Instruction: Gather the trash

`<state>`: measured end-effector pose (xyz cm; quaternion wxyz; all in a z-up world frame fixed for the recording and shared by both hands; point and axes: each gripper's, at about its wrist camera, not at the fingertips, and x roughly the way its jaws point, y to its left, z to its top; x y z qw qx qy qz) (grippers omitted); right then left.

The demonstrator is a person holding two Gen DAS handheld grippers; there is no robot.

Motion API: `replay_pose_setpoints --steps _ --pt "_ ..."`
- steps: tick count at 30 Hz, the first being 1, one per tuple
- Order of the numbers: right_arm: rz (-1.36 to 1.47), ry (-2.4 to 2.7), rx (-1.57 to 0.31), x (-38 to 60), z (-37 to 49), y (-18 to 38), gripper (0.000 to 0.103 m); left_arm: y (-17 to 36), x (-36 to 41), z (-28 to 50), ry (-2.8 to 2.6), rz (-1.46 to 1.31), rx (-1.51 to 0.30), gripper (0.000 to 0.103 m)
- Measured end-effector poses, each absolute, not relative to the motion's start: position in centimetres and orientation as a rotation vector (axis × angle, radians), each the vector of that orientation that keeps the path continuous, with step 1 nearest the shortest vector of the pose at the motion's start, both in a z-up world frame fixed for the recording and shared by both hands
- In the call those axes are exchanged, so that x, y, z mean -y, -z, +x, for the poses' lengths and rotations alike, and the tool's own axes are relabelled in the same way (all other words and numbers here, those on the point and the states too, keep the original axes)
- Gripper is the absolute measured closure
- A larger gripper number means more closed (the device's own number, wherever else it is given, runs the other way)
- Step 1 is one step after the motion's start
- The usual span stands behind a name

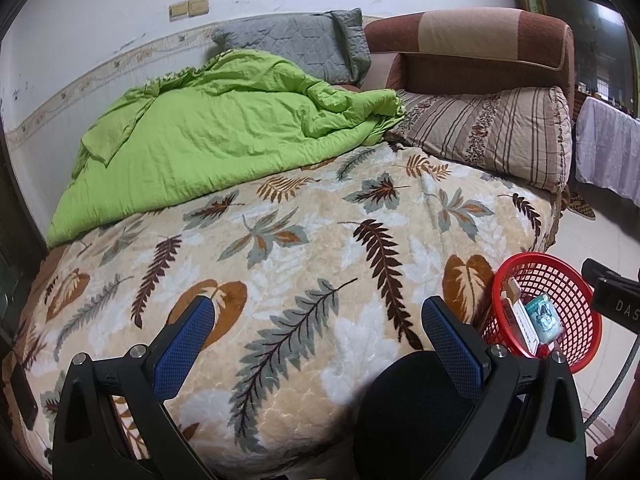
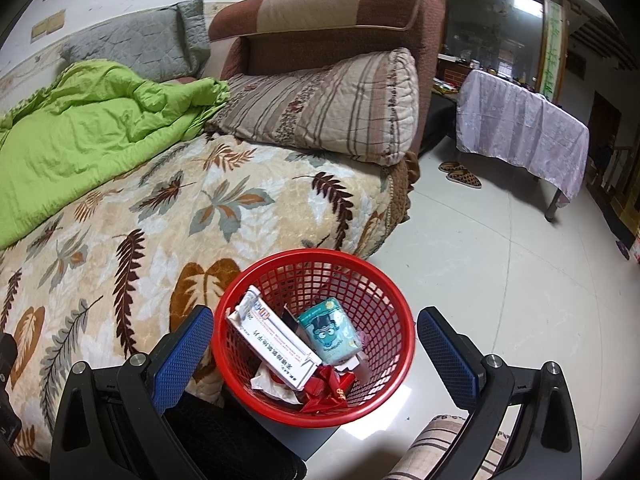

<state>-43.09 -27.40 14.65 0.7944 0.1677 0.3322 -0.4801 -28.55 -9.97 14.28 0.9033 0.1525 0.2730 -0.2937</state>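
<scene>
- The right gripper (image 2: 316, 340) hangs just above the red basket (image 2: 400, 320), its jaws spread wide and holding nothing; the blue pads (image 2: 184, 354) sit either side of the basket's rim in the right wrist view.
- The basket stands on the pale tiled floor (image 2: 500, 280), close against the side of the bed (image 2: 120, 240).
- Inside the basket lie a long white box (image 2: 276, 340) with printed text, a small teal packet (image 2: 330, 334) with a cartoon face, a crumpled red wrapper (image 2: 326, 390) and some white tissue (image 2: 268, 382).
- The left gripper (image 1: 318, 330) is over the bed, jaws also wide apart and empty, pointing across the leaf-patterned blanket (image 1: 280, 260).
- In the left wrist view the basket (image 1: 576, 304) shows at the lower right, beside the bed's edge, with the white box (image 1: 524, 324) and teal packet (image 1: 544, 316) visible in it.
- A rumpled green quilt (image 1: 224, 136) lies across the far part of the bed, touching a striped pillow (image 1: 492, 132) to its right.
- A grey quilted pillow (image 1: 296, 40) leans against the wall behind the quilt.
- A brown padded headboard (image 1: 480, 44) rises behind the striped pillow.
- A pair of patterned slippers (image 2: 460, 174) rests on the floor beyond the bed, near a table (image 2: 520, 128) covered with a pale cloth.
</scene>
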Motion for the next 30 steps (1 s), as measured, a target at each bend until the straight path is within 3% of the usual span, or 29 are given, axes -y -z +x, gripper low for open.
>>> replay_pose_setpoints --steps 6,14,22,30 --pt "0.258 0.898 -0.725 26.6 -38.9 -14.7 0.0 -14.5 8.1 -25.8 0.548 0.246 -0.604 0.0" --pt "0.187 0.632 -0.785 24.6 -26.1 -13.9 0.0 -11.8 2.2 -18.4 0.352 0.127 -0.725 0.0" --pt "0.091 0.477 -0.893 20.5 -12.4 -9.0 0.0 -6.2 -2.9 -9.8 0.194 -0.017 -0.94 0.0" --pt "0.167 0.572 -0.991 21.8 -4.6 -3.0 0.0 -2.4 -1.4 -3.3 0.202 0.023 -1.023 0.0"
